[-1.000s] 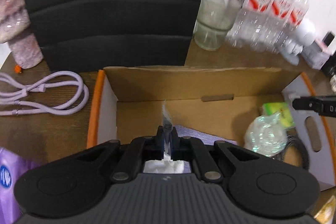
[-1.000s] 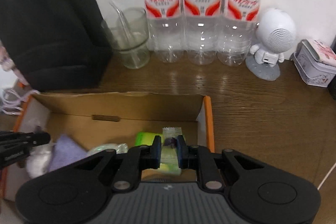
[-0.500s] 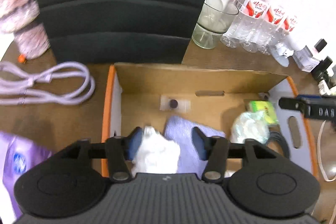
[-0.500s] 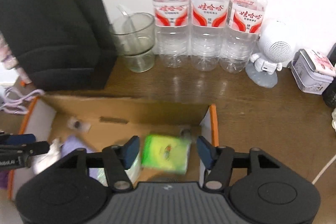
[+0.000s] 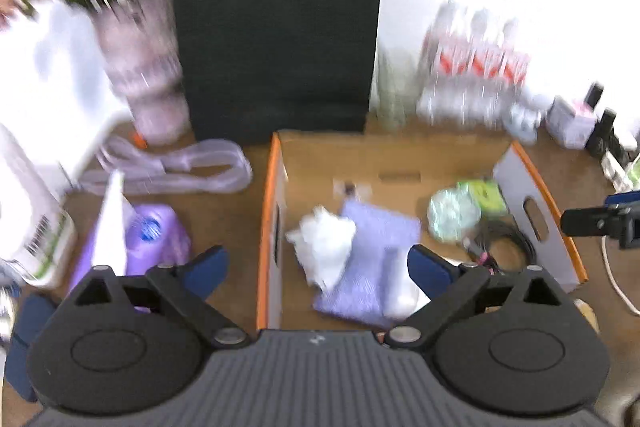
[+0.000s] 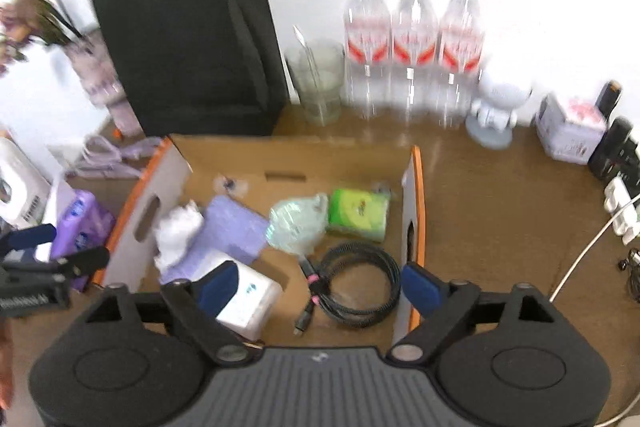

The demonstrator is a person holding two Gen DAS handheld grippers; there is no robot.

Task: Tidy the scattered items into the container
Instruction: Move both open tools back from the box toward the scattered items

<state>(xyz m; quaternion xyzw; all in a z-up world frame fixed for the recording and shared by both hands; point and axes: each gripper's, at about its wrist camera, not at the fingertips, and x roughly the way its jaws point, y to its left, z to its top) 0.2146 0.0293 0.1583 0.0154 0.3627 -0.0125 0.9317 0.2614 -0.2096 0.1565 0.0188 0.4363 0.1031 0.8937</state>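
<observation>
The cardboard box point(image 5: 267, 227) with orange rims holds a crumpled white tissue point(image 5: 324, 251), a lilac cloth point(image 5: 372, 259), a clear greenish bag point(image 6: 298, 223), a green packet point(image 6: 358, 213), a coiled black cable point(image 6: 360, 287) and a white tissue pack point(image 6: 248, 301). One small clear sachet point(image 5: 350, 189) lies at the box's back wall, another point(image 6: 380, 187) beside the green packet. My left gripper point(image 5: 318, 271) hovers above the box's left side, jaws opening, holding nothing. My right gripper point(image 6: 320, 287) hovers above the right side, jaws opening and empty.
Left of the box lie a lilac cable point(image 5: 172, 167), a purple pack point(image 5: 154, 235) and a white pack point(image 5: 36, 239). Behind stand a black paper bag point(image 5: 276, 27), a glass point(image 6: 320, 83), three water bottles point(image 6: 412, 47), a white figurine point(image 6: 496, 107) and a tin point(image 6: 568, 131).
Both grippers went from shut to wide open and pulled up and back from the box. Each let go of a small clear sachet, which now lies in the box.
</observation>
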